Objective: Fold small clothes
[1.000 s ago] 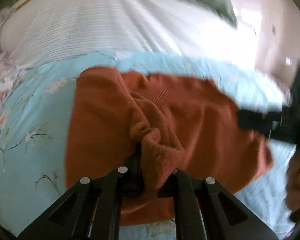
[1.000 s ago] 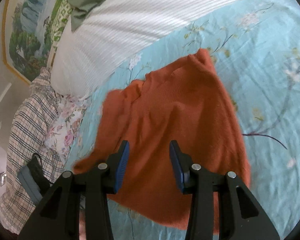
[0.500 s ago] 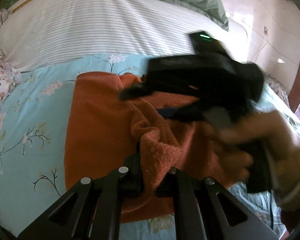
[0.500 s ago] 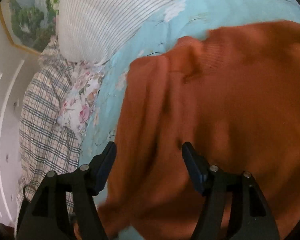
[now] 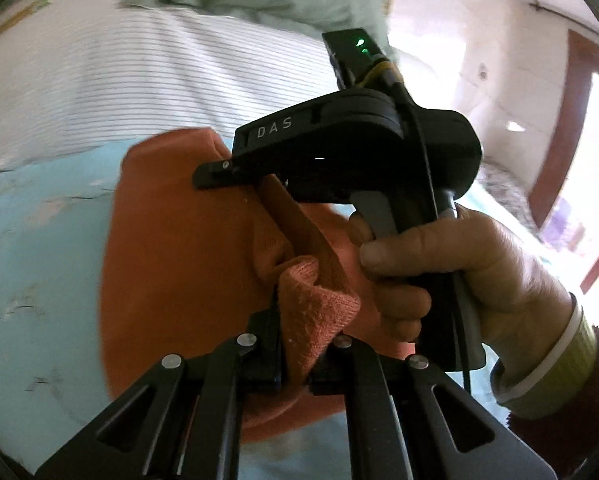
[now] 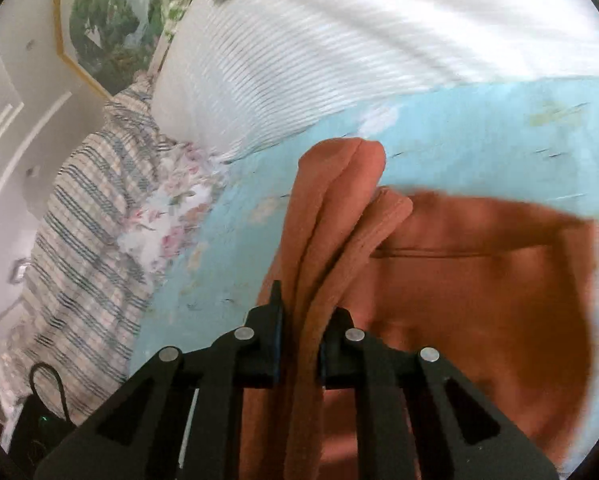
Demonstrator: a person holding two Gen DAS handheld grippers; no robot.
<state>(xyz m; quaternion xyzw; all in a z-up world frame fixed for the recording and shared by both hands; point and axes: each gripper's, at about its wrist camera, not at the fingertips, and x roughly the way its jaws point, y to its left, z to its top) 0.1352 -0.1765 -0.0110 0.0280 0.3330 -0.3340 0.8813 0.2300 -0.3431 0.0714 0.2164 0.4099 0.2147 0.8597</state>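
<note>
Orange knit top (image 6: 479, 300) bunched lengthwise; L claw (image 5: 295, 364), closing R claw (image 6: 299, 344) pinch folds.

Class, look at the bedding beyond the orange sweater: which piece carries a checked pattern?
The plaid cloth at the left edge of the right wrist view. The big white pillow has thin stripes, and the blue sheet has faint flower sprigs.

Bright daylight, overexposed doorway (image 5: 591, 128); motion blur; fisheye-bent, dark corners.
</note>
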